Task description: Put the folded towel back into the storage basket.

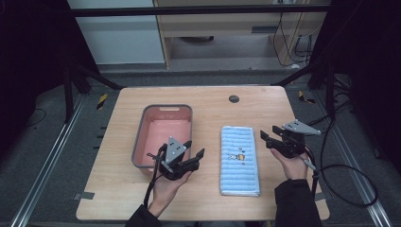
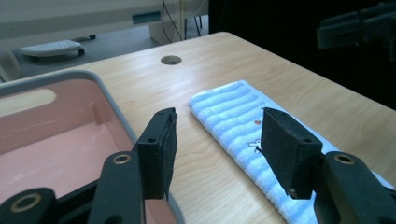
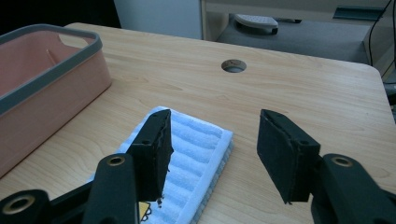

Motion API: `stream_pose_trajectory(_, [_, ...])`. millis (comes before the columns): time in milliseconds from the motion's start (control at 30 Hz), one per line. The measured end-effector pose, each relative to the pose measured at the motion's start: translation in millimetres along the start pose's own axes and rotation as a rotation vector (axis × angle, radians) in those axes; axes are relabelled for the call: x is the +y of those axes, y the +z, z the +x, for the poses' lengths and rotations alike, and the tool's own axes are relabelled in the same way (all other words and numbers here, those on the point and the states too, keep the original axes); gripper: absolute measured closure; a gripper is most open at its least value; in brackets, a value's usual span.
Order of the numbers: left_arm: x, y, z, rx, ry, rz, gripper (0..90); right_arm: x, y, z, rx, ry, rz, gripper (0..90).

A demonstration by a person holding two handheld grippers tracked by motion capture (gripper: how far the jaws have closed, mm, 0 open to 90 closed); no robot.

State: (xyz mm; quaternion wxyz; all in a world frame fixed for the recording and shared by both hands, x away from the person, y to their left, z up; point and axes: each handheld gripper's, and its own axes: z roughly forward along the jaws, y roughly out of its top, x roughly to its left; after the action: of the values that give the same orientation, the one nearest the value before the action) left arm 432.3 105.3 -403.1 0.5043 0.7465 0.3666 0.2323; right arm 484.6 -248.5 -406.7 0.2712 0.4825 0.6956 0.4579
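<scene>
On the wooden tabletop (image 1: 208, 101), a folded blue towel (image 1: 239, 161) lies centre-right between the left tool (image 1: 189, 156) and right tool (image 1: 268, 137), both with jaws apart and empty.

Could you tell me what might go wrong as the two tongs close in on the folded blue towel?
1. The left tongs hover open beside the pink basket; a jaw could clip its grey rim and shove it.
2. The right tongs are open at the towel's right edge; pinching only the top layer could unfold it.
3. Uneven lifting may let the towel sag and drag across the table.
</scene>
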Motion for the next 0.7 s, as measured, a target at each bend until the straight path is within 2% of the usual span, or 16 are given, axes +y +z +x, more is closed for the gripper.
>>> stream_pose_trajectory(333, [-12.0,23.7,-24.1,-0.035,0.028,0.046,46.5,-1.5,14.1,-3.0,-0.001,-0.003,0.019,43.8])
stream_pose_trajectory(700, [-28.8,43.0,-34.2,-0.05,0.032,0.11,47.6,-7.0,33.8,-6.2,0.0,-0.017,0.046,42.4])
